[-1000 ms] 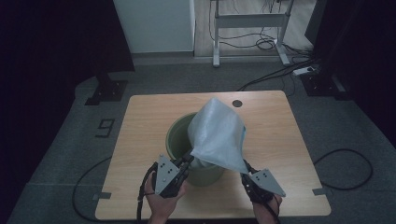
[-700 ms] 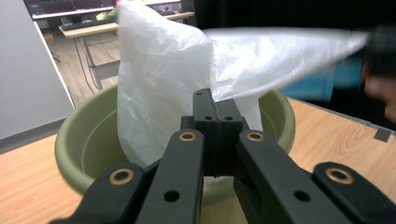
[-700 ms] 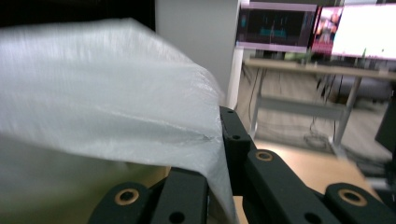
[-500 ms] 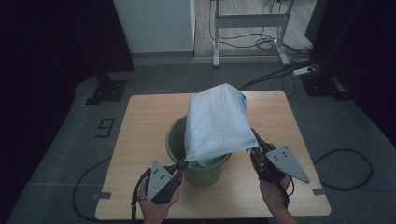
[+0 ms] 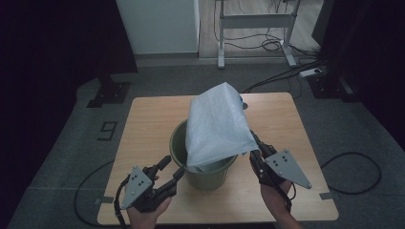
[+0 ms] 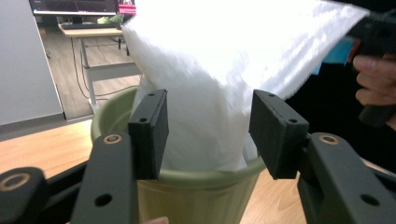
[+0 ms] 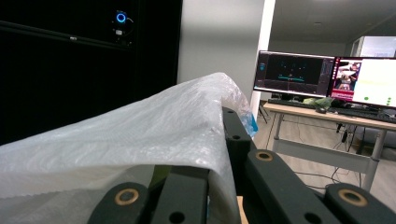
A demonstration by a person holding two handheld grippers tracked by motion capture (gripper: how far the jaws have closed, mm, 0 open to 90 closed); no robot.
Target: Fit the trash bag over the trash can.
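A green bin (image 5: 210, 179) stands mid-table with a white plastic bag (image 5: 215, 124) half inside it. The bag's upper part is lifted and stretched toward the back. My right gripper (image 5: 253, 144) is at the bin's right side, raised, shut on the bag's edge (image 7: 116, 140); in the right gripper view the film drapes over the right gripper (image 7: 223, 127). My left gripper (image 5: 172, 168) sits low at the bin's front left. Its jaws have just been opening and hold nothing. In the left gripper view the left gripper (image 6: 210, 133) frames the bag (image 6: 210, 70) and bin (image 6: 196, 196) beyond.
The wooden table (image 5: 143, 124) has bare surface left, right and behind the bin. A small dark hole lies near its far edge. Cables trail off both front corners. A desk frame and wires stand on the floor beyond.
My left gripper opened, let go of the bag and drew back to the bin's front left. My right gripper rose with the bag's edge, stretching the bag upward.
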